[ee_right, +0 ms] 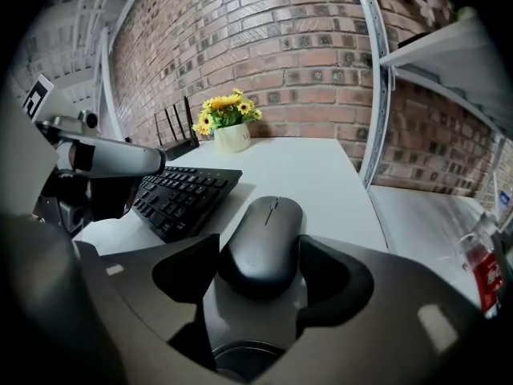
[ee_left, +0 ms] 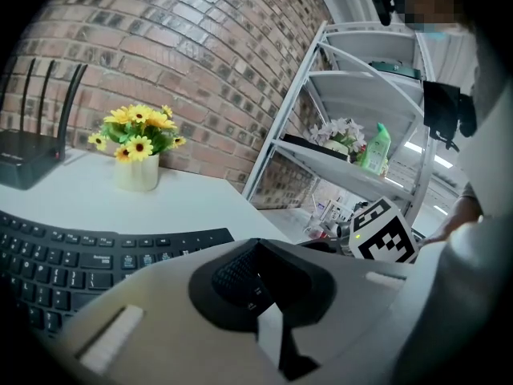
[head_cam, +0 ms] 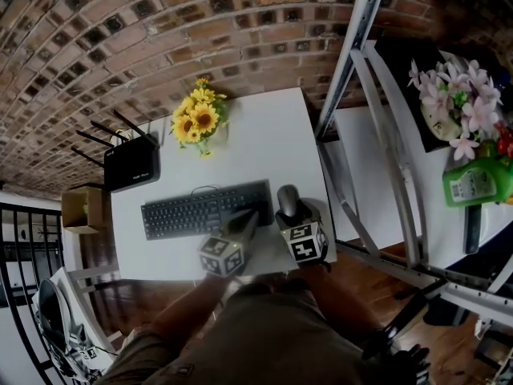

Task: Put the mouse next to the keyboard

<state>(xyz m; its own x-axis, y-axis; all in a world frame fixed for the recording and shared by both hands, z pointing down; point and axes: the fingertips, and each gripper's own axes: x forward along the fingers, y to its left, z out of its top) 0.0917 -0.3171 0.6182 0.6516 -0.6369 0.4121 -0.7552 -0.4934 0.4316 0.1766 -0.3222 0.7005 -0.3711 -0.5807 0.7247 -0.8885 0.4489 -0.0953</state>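
Observation:
A dark grey mouse lies on the white table, just right of the black keyboard. My right gripper reaches in from the near edge, and both jaws press the rear half of the mouse. My left gripper hovers over the keyboard's right end. It is shut and holds nothing. In the right gripper view it shows as a grey bar at the left.
A vase of yellow flowers and a black router stand behind the keyboard. A metal shelf frame rises right of the table, holding pink flowers and a green bottle. A cardboard box sits at the left.

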